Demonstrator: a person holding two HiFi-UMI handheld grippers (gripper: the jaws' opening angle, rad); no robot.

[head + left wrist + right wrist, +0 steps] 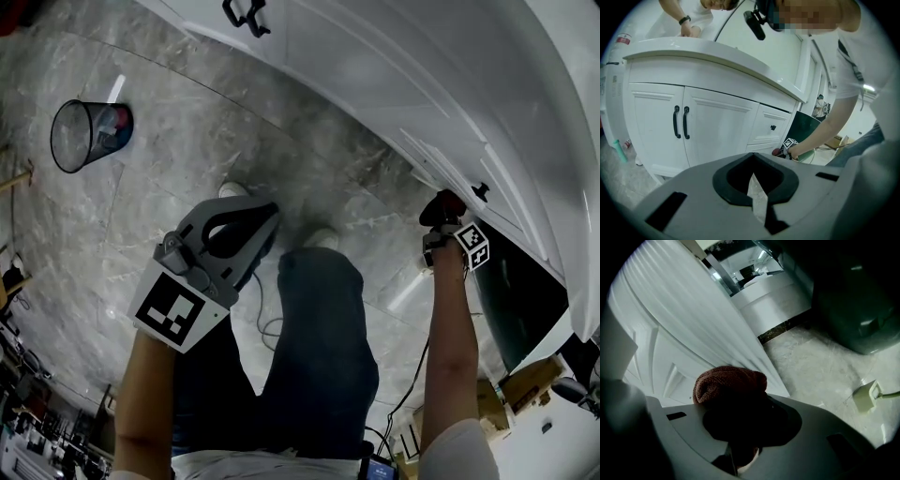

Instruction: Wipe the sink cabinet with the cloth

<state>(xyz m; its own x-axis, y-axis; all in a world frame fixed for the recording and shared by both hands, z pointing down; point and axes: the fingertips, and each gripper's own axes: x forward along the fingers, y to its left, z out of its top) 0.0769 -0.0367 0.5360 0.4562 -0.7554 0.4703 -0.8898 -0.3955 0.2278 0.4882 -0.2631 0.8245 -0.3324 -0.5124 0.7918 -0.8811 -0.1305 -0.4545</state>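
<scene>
Cloth (730, 380), reddish-brown and bunched, is clamped in the right gripper (439, 223) and sits against the white sink cabinet (717, 126) front, at 3 o'clock in the head view. Left gripper (267, 214), at 8 o'clock, has its jaws together and holds nothing.

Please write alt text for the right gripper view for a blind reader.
The right gripper is shut on a bunched reddish-brown terry cloth, held close to the white panelled sink cabinet. Pale marbled floor lies beyond.

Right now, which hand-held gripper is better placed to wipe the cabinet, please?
The right hand-held gripper: it holds the cloth by the cabinet. The left hand-held gripper is shut, empty, farther back.
</scene>
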